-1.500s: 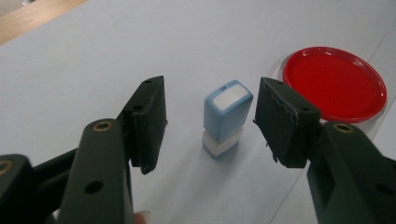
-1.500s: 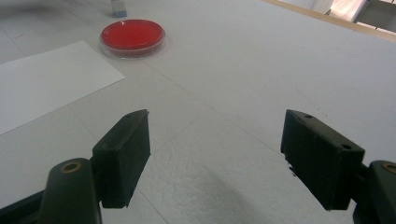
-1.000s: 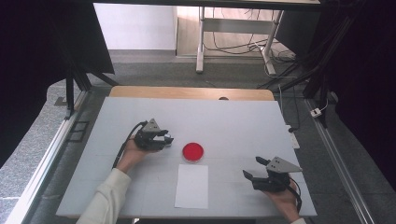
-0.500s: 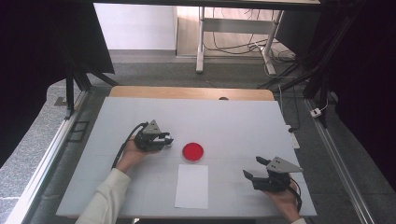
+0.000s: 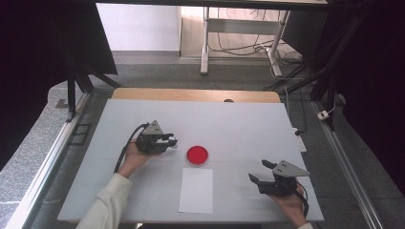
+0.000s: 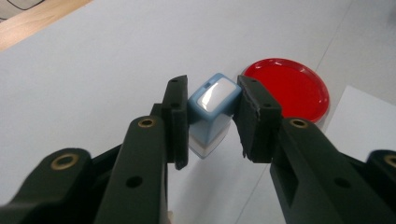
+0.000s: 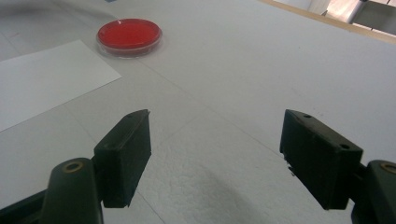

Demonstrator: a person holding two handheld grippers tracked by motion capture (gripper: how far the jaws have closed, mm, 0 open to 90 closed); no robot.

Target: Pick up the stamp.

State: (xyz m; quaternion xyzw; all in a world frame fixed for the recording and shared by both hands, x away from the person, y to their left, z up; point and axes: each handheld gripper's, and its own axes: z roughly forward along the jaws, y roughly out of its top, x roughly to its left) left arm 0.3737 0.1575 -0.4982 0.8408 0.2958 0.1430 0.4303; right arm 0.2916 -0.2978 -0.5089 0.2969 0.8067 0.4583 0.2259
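Left gripper view: left gripper [image 6: 210, 116] clenched on a small blue stamp block [image 6: 211, 112], lifted off the table [image 5: 229, 119], red ink dish [image 6: 287, 86] just beyond. Compared with a second ago, carried slightly nearer the dish; probably heading to ink the block, then press on the white paper sheet [image 5: 196, 190]. Right gripper [image 5: 261, 171] released, jaws wide, resting near the table's right front corner. Plenty of bare surface around dish and sheet; front edge close behind the paper, right edge close to the idle gripper.
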